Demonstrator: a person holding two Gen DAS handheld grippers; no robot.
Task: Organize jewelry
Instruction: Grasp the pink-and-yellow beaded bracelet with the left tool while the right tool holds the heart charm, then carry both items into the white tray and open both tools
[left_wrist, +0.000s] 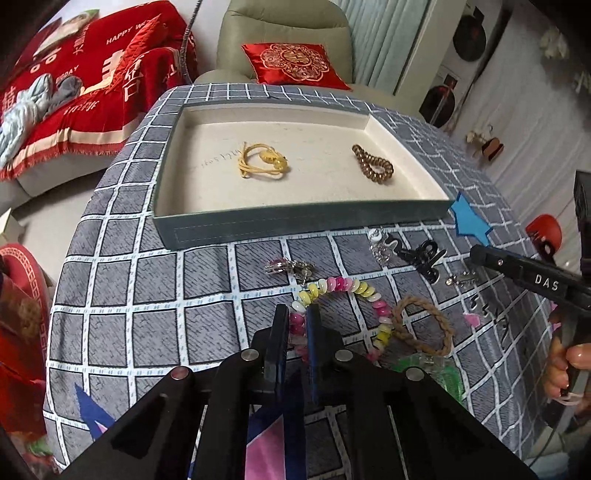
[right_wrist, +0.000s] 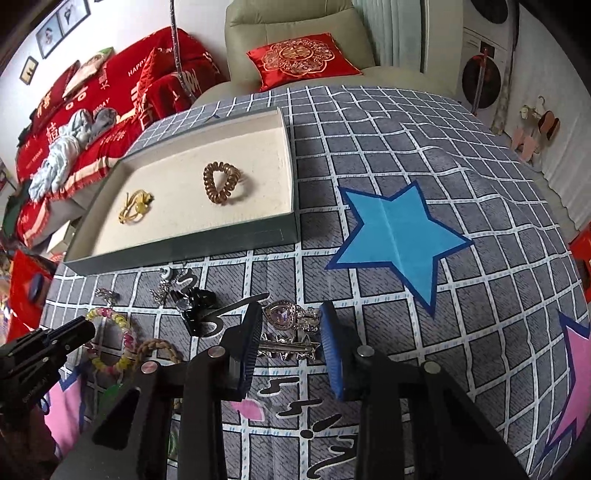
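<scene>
"DAS" in white on the right claw's black arm (left_wrist: 546, 283), "HAPPY" on red blanket (left_wrist: 92, 66)

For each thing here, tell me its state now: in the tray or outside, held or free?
Tray: open, on the checked cloth.
Yellow cord bracelet: in tray.
Brown coil tie: in tray.
Pastel coil bracelet: outside, pinched by left claw.
Braided ring: outside, free.
Silver hair clips: outside, between fingers of open right claw.
Black clip: outside, free.
</scene>
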